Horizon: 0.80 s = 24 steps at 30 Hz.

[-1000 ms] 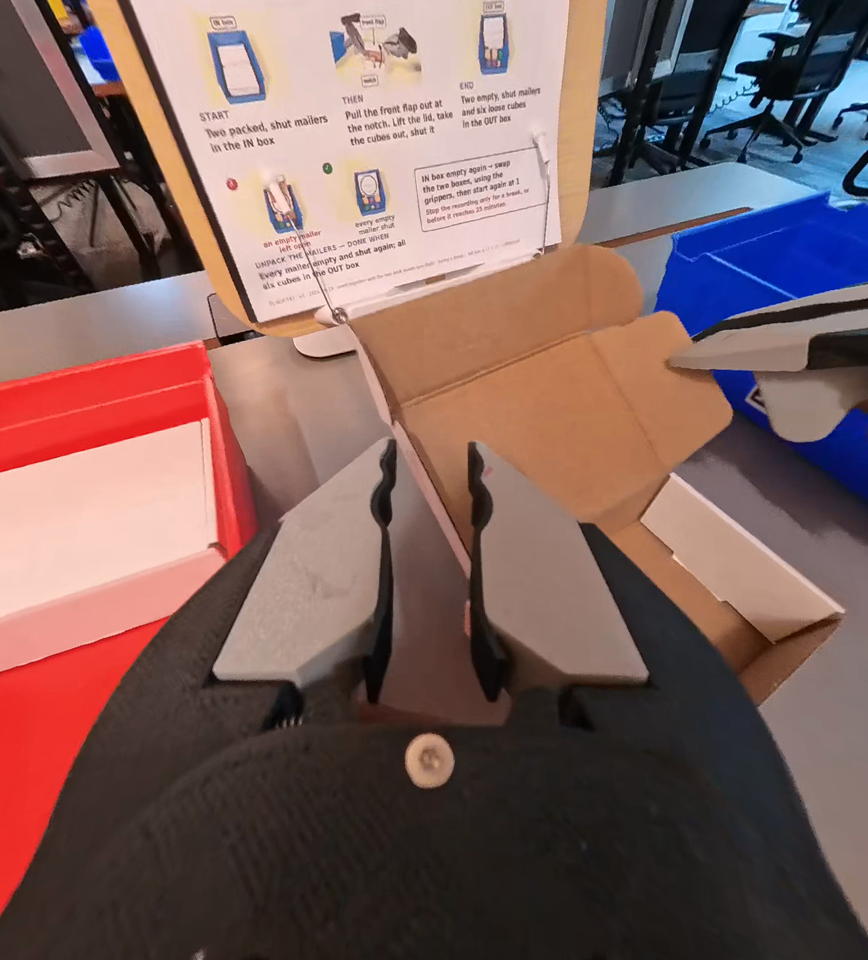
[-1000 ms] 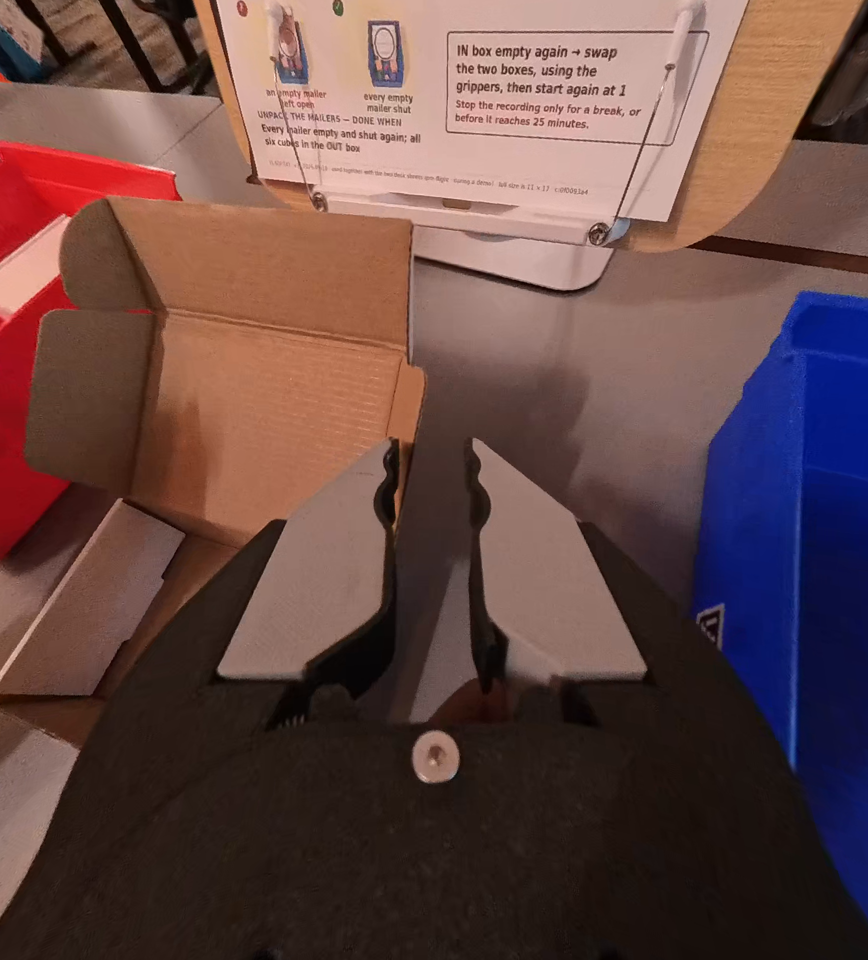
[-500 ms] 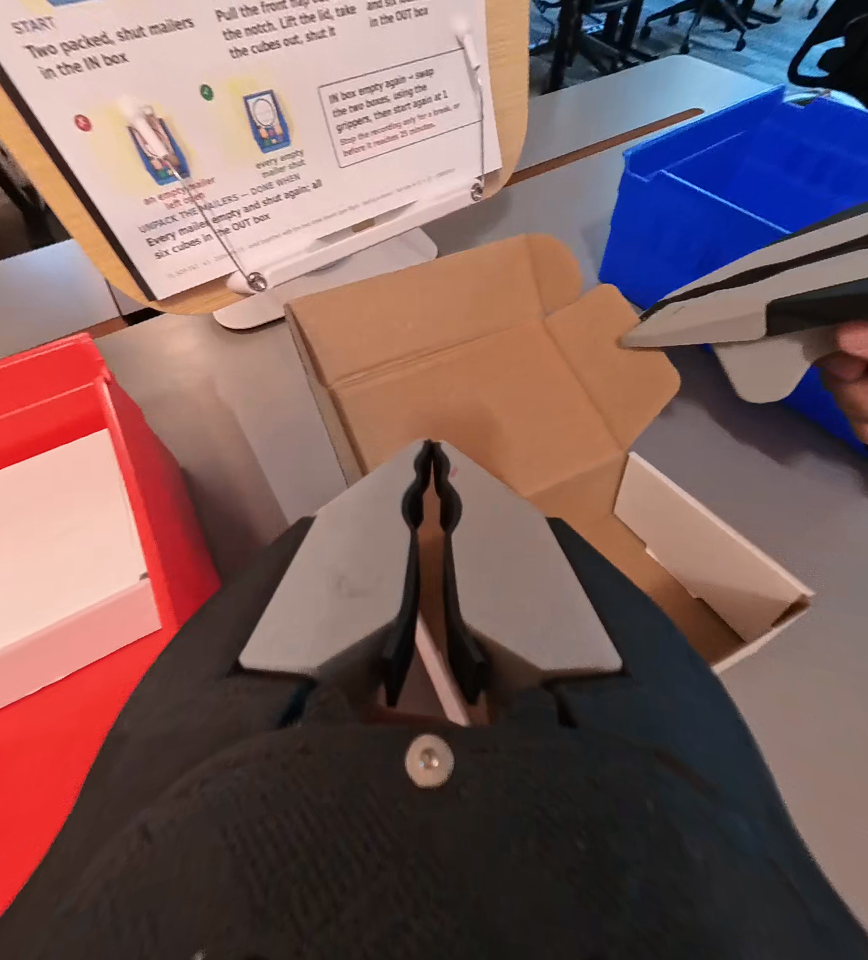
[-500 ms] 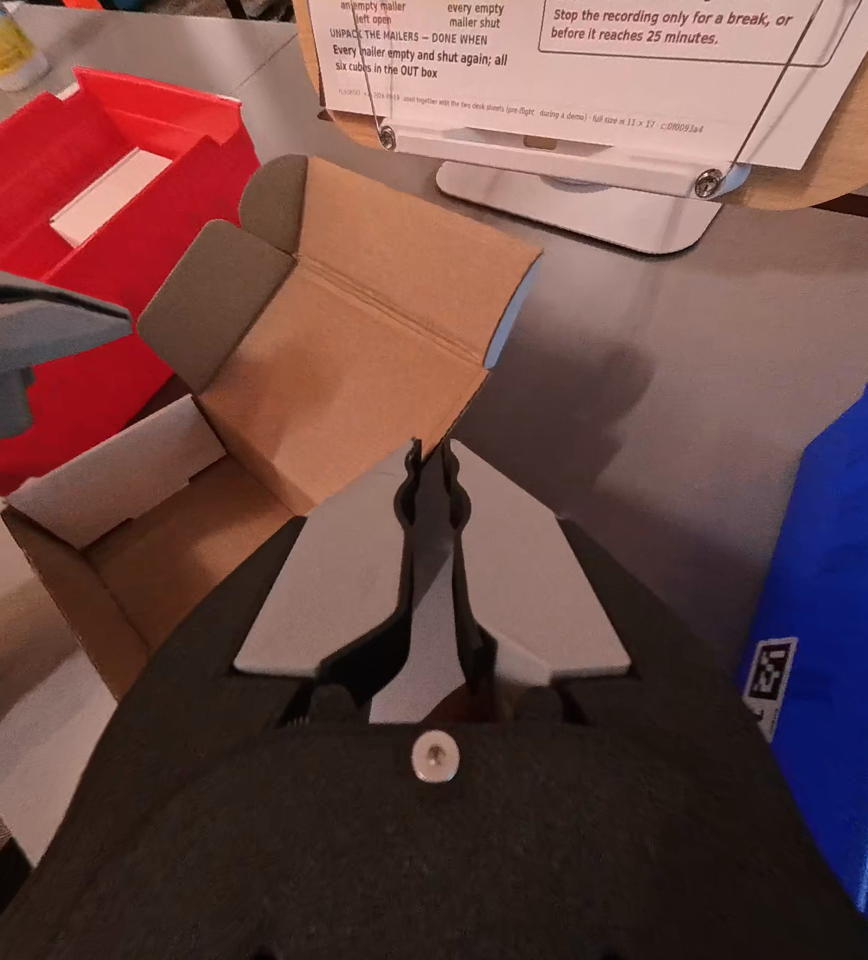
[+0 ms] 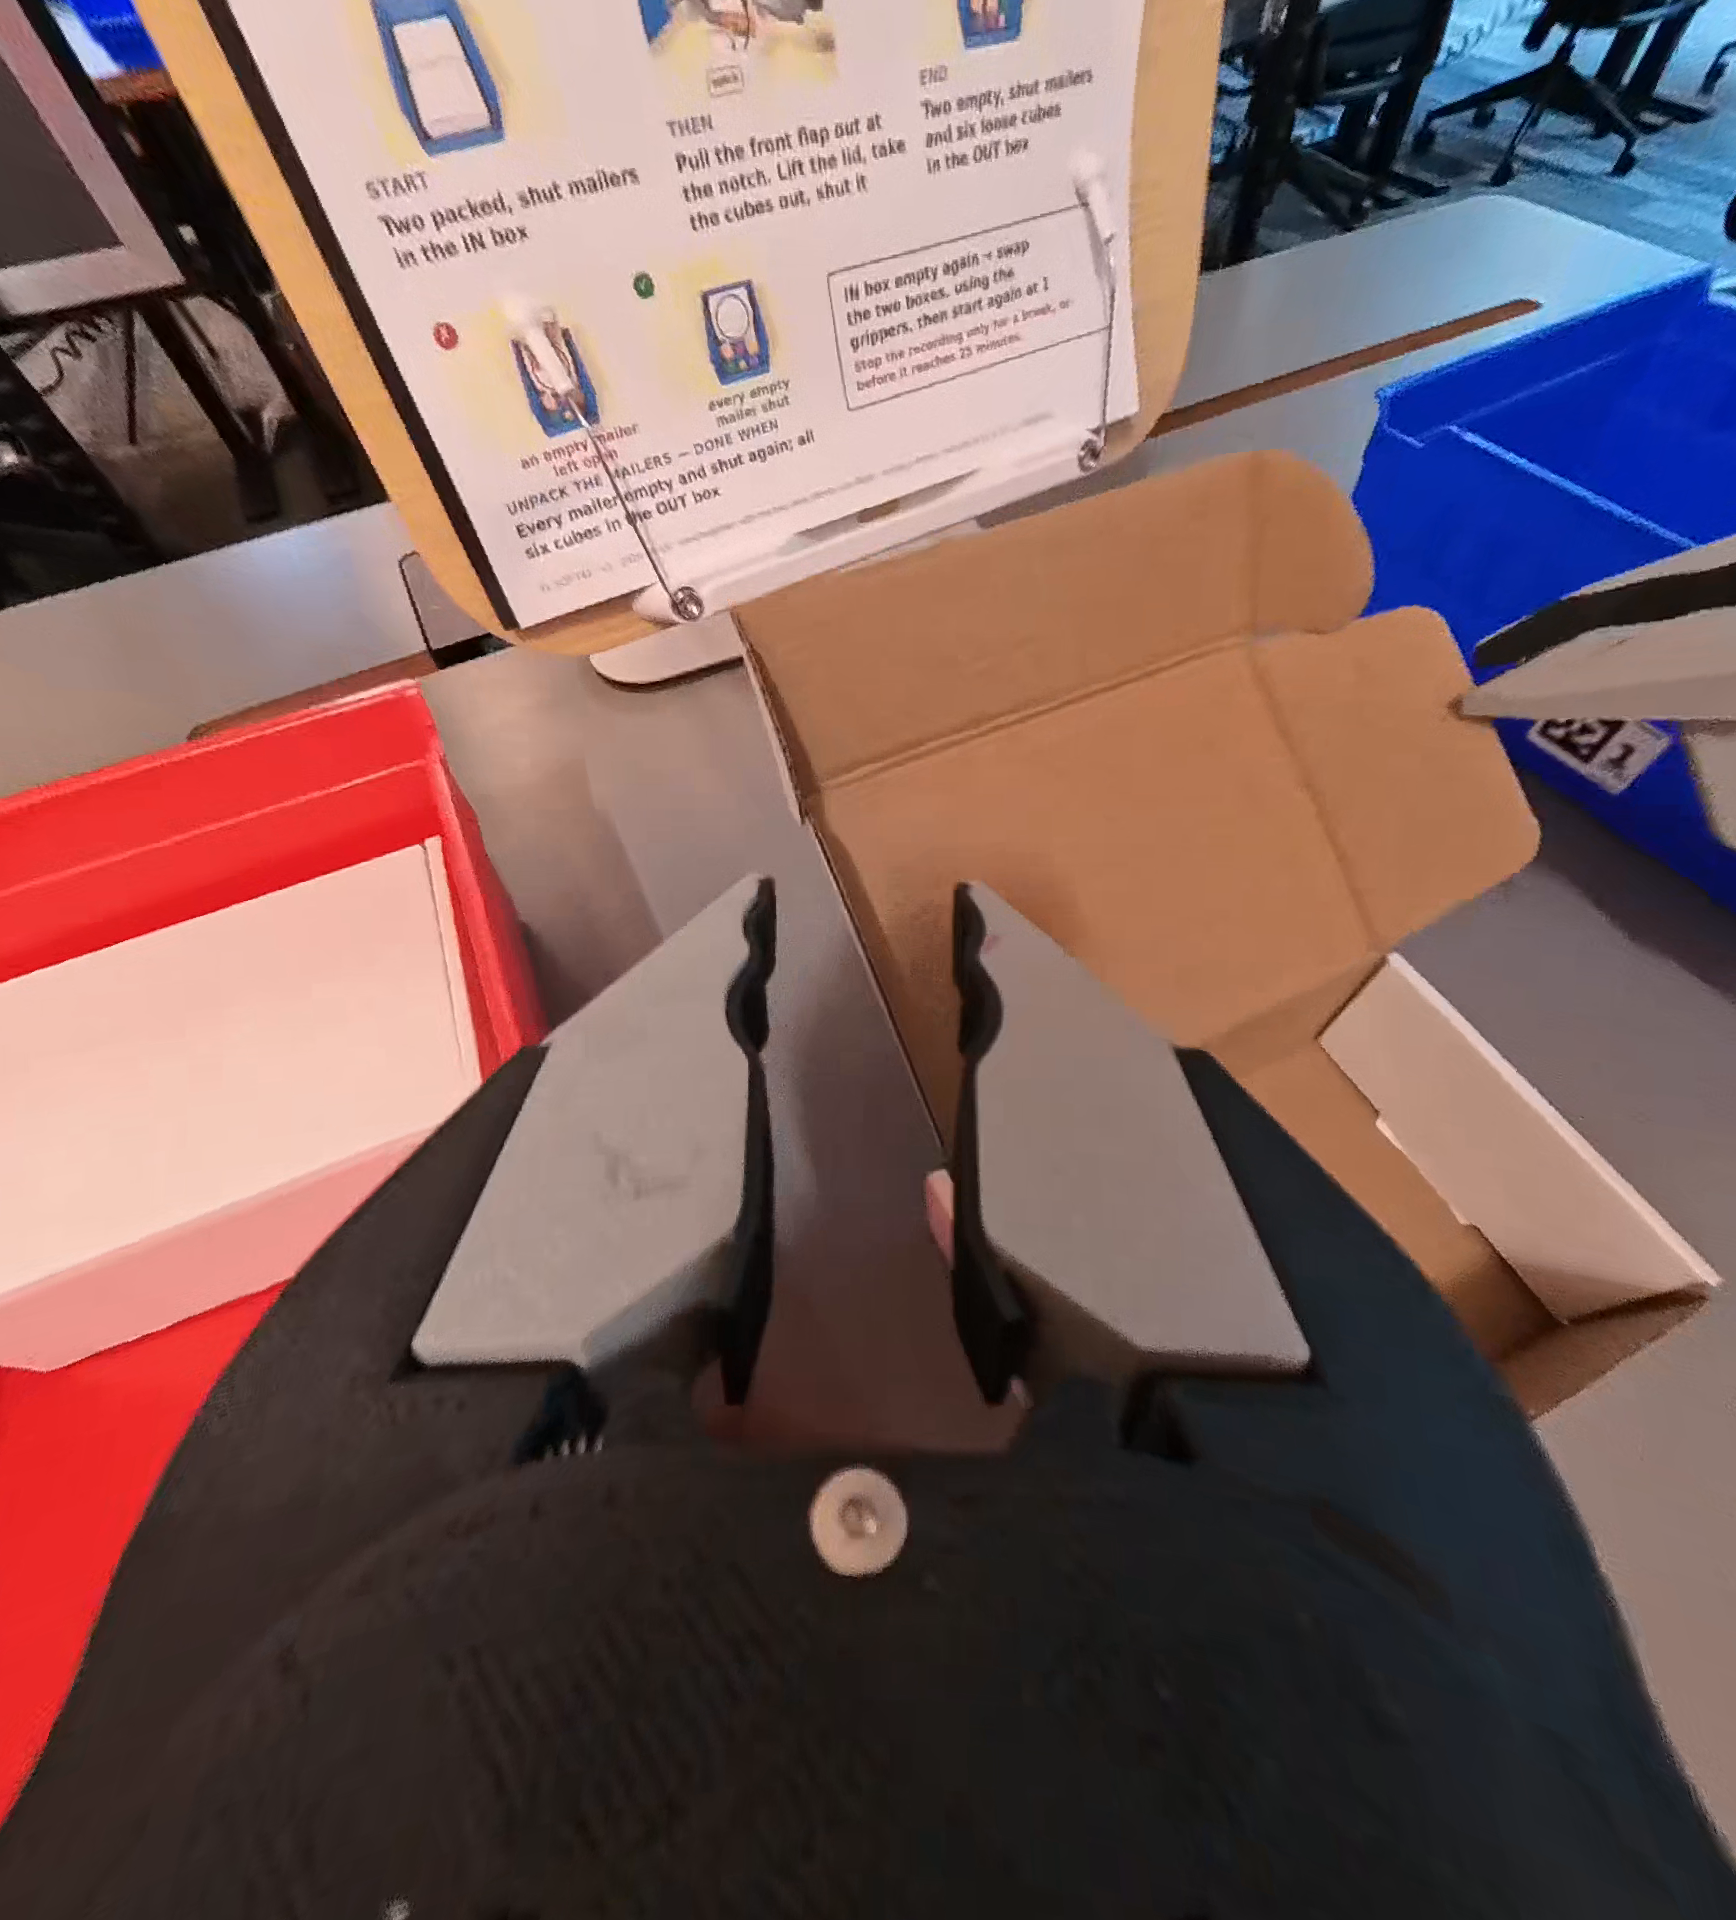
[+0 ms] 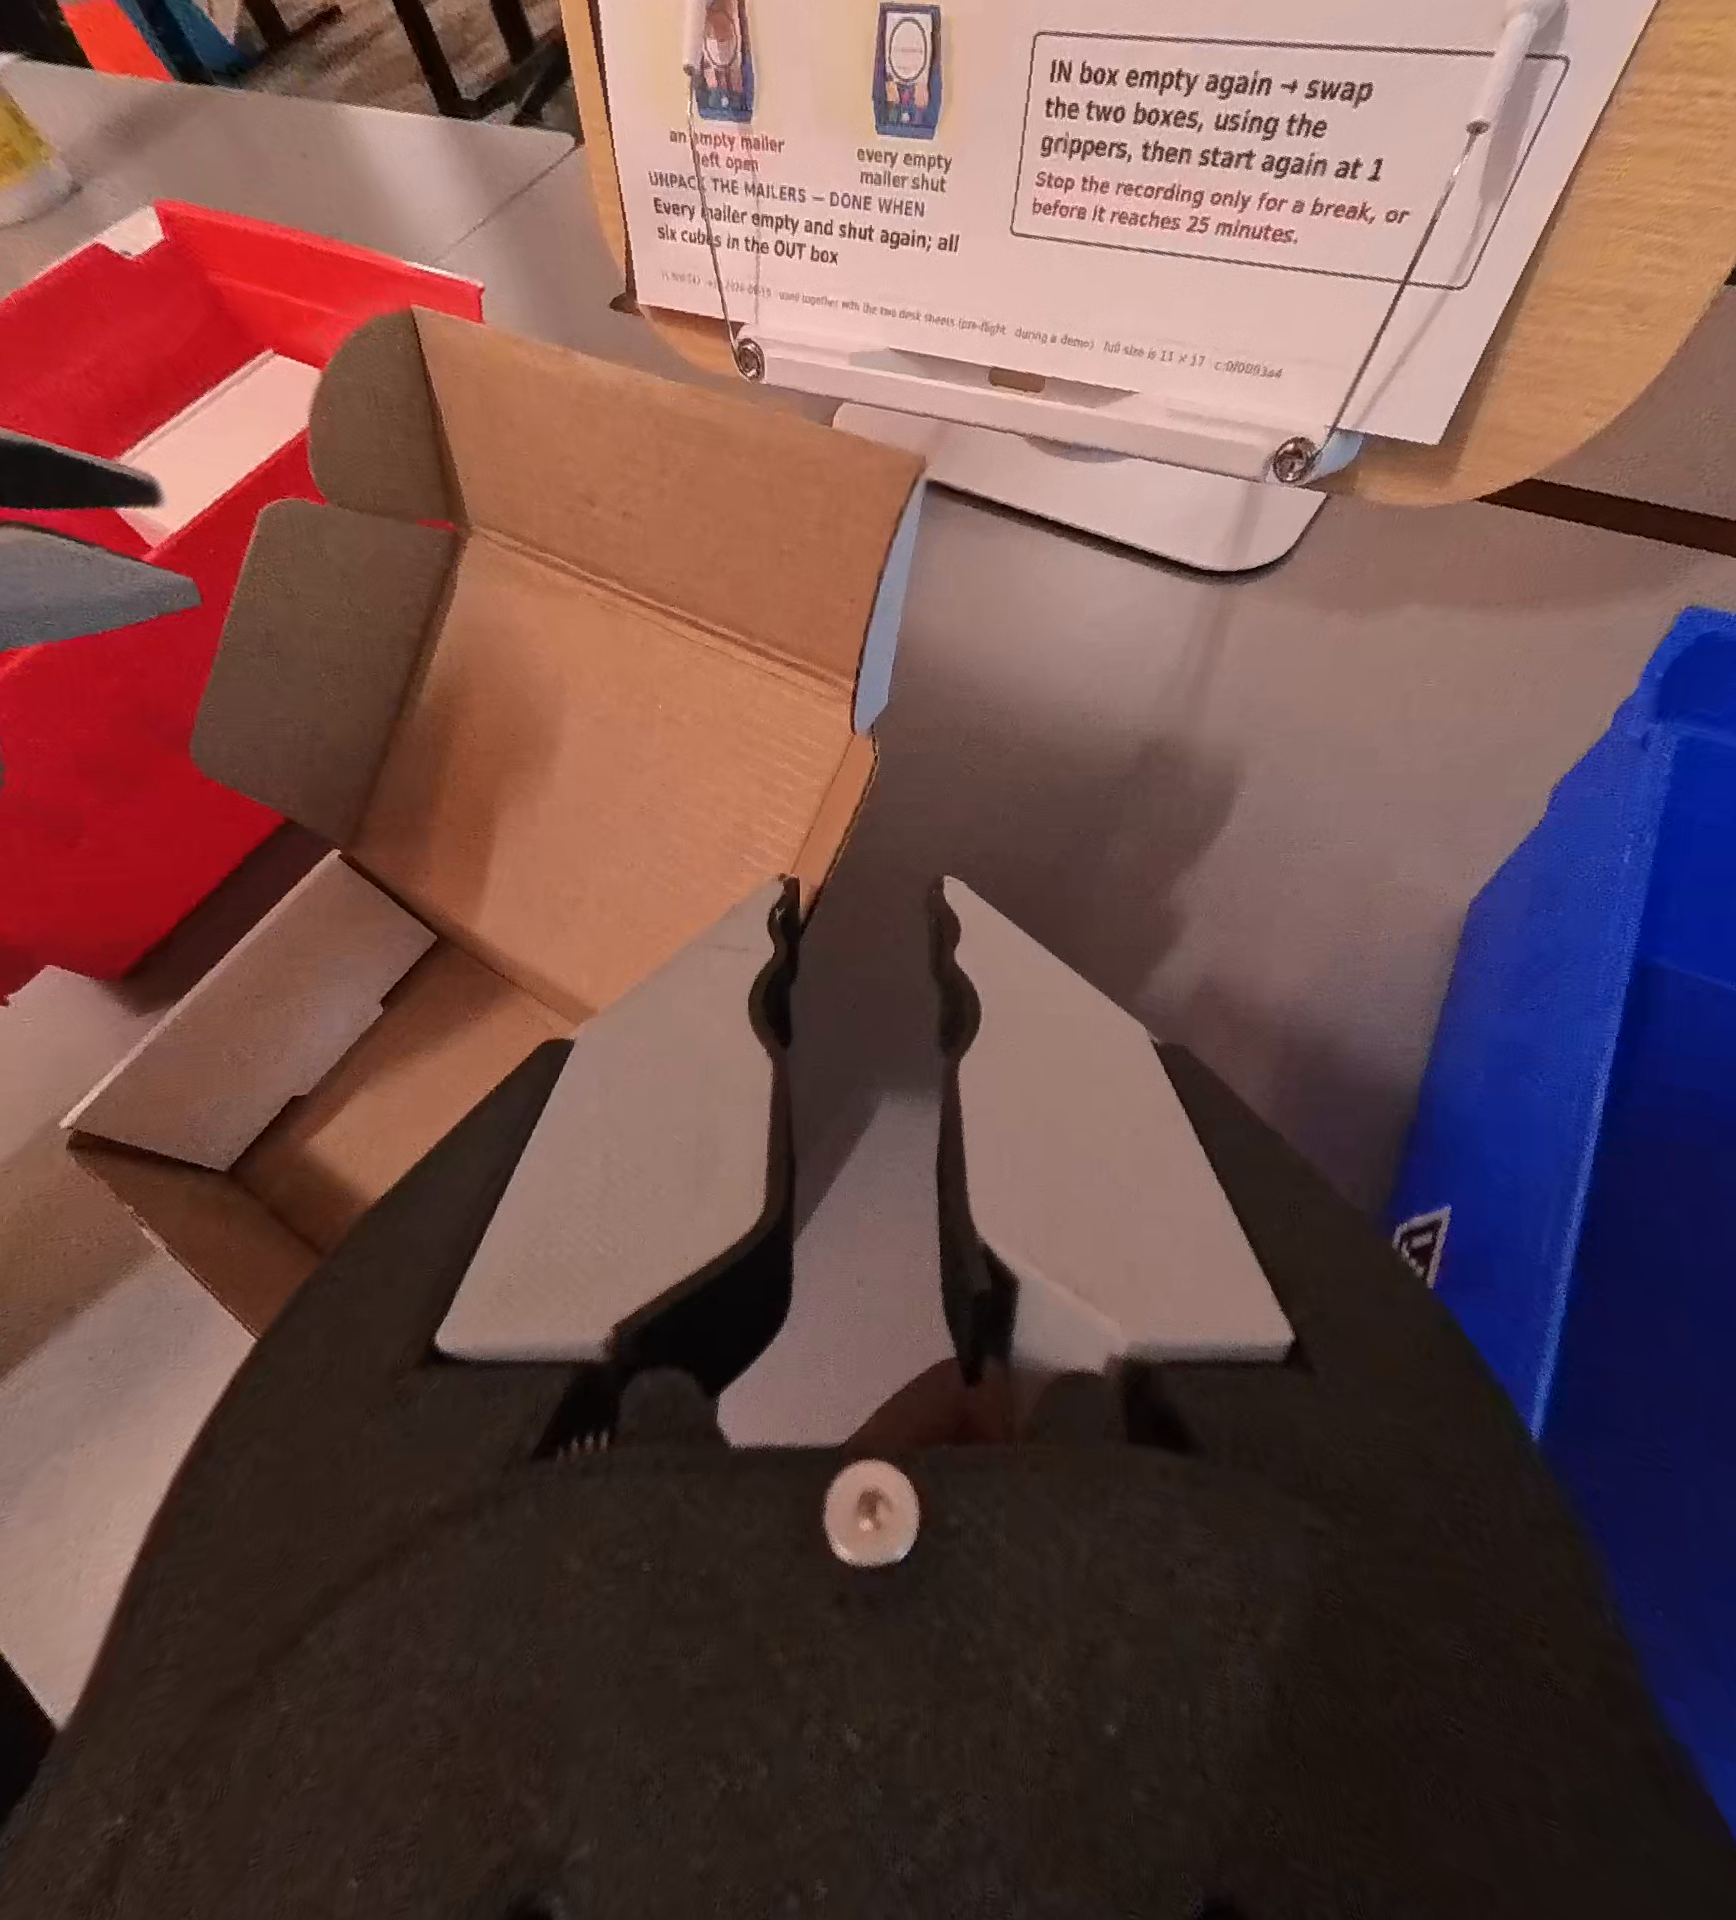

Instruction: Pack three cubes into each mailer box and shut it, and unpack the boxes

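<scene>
A: Where did the open mailer box (image 5: 1134, 831) sit?

B: On the grey table (image 5: 1622, 1091), between the red bin (image 5: 168, 790) on the left side and the blue bin (image 5: 1612, 457) on the right. Lid up, brown inside facing both cameras. No cubes could be seen in the parts of its tray that showed.

A: And relative to the left gripper (image 5: 859, 904)?

B: Its jaws stood apart with nothing between them. The box's left wall edge ran up through the gap, though whether it touched either finger, I couldn't tell. The lid rose ahead and to the right of the tips.

A: Right gripper (image 6: 864, 899)?

B: Also parted and empty. It was at the box's right side, left fingertip (image 6: 776, 909) just beside the lid's lower right corner; contact unclear. In the left wrist view its tip sat near the lid's right side flap (image 5: 1404, 748).

A: Orientation of the box?

B: The hinge line ran roughly left to right, lid leaning back toward the instruction sheet stand (image 6: 1082, 457). A white front flap (image 6: 251, 1018) stood at the near left corner in the right wrist view.

A: Anything else?

B: A shut white mailer (image 5: 168, 1081) lay flat in the red bin.
</scene>
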Tool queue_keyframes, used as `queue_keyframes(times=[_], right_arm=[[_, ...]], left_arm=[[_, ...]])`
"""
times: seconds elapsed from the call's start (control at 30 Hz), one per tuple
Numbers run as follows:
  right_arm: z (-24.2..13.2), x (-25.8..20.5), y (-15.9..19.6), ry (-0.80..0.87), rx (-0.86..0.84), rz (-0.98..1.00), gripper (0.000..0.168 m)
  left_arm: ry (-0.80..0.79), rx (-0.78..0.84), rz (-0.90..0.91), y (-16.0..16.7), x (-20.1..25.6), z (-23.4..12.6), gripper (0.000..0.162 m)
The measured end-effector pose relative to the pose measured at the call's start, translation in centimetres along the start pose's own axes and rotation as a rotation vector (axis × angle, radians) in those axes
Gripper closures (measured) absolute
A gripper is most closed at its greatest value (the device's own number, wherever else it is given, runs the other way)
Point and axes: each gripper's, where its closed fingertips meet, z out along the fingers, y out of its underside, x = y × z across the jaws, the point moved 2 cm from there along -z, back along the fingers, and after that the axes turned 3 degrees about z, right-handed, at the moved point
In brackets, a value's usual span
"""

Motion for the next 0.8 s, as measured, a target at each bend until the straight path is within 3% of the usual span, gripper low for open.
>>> queue_keyframes(times=[0.07, 0.13, 0.3, 0.43, 0.47, 0.53, 0.7, 0.8], right_arm=[[0.4, -0.2, 0.0, -0.011, -0.023, 0.007, 0.145], [0.9, -0.2, 0.2, -0.009, -0.052, 0.006, 0.146], [1.7, -0.1, 0.8, -0.010, -0.121, 0.004, 0.153], [1.2, 0.0, 0.9, -0.002, -0.121, -0.004, 0.155], [1.0, 0.1, 0.8, 0.003, -0.116, -0.009, 0.155], [0.4, 0.4, 0.7, -0.001, -0.099, -0.002, 0.155], [-0.3, 0.6, 0.6, -0.055, -0.065, 0.050, 0.159], [-0.4, 0.5, 0.8, -0.068, -0.063, 0.056, 0.161]], left_arm=[[-0.022, -0.028, 0.032, 0.1, 0.0, 0.5, 0.130], [-0.030, -0.062, 0.067, 0.2, 0.2, 1.1, 0.132], [-0.031, -0.121, 0.130, 0.0, 0.4, 1.8, 0.162], [0.010, -0.198, 0.165, 0.9, 1.1, 2.2, 0.162], [0.002, -0.210, 0.180, 1.1, 1.1, 2.3, 0.161], [-0.028, -0.213, 0.203, 1.3, 0.7, 2.3, 0.141], [-0.015, -0.139, 0.124, -0.1, 0.4, 2.5, 0.138], [0.032, -0.175, 0.105, 0.1, 1.0, 3.4, 0.137]])
